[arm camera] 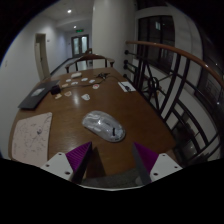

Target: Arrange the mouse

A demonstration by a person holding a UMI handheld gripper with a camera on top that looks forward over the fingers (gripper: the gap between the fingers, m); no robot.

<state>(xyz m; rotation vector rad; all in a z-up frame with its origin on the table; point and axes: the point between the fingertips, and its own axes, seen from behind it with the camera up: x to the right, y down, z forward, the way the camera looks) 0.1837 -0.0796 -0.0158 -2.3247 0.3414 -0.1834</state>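
Observation:
A grey computer mouse lies on the round brown wooden table, just ahead of my fingers and slightly right of the table's middle. My gripper is open, with the purple pads spread wide and nothing between them. The mouse sits beyond the fingertips, apart from both.
A light patterned mat lies on the table at the left. A dark laptop sits farther left. Several small white items and a small box lie at the far side. A curved railing stands at the right.

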